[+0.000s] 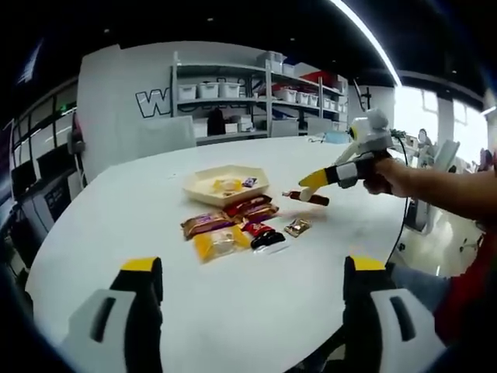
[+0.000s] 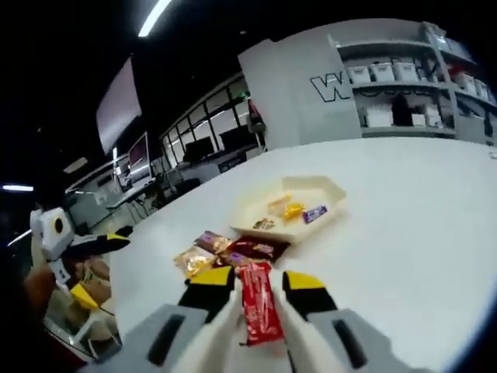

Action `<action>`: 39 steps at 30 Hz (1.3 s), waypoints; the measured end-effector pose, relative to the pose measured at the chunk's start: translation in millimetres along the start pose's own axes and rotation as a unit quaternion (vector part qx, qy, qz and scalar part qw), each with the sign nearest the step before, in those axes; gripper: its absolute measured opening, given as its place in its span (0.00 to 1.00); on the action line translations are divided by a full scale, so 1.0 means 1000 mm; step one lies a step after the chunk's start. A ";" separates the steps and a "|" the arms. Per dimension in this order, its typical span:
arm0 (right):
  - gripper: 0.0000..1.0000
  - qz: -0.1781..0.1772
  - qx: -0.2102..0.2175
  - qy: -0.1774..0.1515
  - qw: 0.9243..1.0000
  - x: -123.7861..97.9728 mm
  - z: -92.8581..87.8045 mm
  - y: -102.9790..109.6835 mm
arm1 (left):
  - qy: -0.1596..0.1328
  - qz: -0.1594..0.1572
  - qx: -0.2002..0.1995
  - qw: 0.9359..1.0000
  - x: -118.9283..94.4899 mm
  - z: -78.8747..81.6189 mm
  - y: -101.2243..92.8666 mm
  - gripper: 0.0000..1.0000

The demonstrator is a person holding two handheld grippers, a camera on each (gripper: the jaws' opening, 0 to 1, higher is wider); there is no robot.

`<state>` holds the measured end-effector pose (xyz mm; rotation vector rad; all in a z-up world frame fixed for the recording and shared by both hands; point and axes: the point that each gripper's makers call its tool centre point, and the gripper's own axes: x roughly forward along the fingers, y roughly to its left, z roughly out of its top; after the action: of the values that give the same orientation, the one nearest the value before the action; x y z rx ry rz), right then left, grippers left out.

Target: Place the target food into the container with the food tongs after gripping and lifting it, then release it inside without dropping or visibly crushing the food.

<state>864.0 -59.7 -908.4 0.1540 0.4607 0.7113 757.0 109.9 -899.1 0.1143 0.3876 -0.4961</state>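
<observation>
A red wrapped snack bar (image 2: 261,307) hangs above the white table (image 2: 404,233), and my right gripper (image 2: 258,278) is shut on it between its yellow-tipped jaws. In the left gripper view the same right gripper (image 1: 312,186) reaches in from the right, holding the bar (image 1: 307,197) just right of a cream hexagonal tray (image 1: 213,200). The tray (image 2: 335,190) holds a few small wrapped sweets. My left gripper (image 1: 252,272) stands wide open over bare table, well short of the food. It also shows at the left edge as the left gripper (image 2: 97,268).
Several wrapped snacks lie in front of the tray: a brown packet (image 1: 206,224), a yellow one (image 1: 217,243), a small gold one (image 1: 297,226). A person's arm (image 1: 443,190) comes in from the right. Shelving with bins (image 1: 256,93) lines the far wall.
</observation>
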 end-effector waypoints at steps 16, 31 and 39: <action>0.18 0.008 -0.008 -0.014 1.000 0.006 0.020 0.009 | 0.001 0.004 -0.014 1.000 -0.002 -0.002 0.005 0.98; 0.18 0.000 -0.026 -0.032 0.999 0.008 0.049 0.005 | 0.000 0.002 -0.020 1.000 -0.002 -0.002 0.002 0.99; 0.18 -0.008 -0.043 -0.045 0.998 0.014 0.068 0.000 | 0.001 0.003 -0.020 1.000 -0.003 -0.002 0.002 0.99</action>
<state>904.9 -49.0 -853.0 0.1011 0.3447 0.7038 755.2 113.6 -899.6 0.0776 0.3986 -0.4822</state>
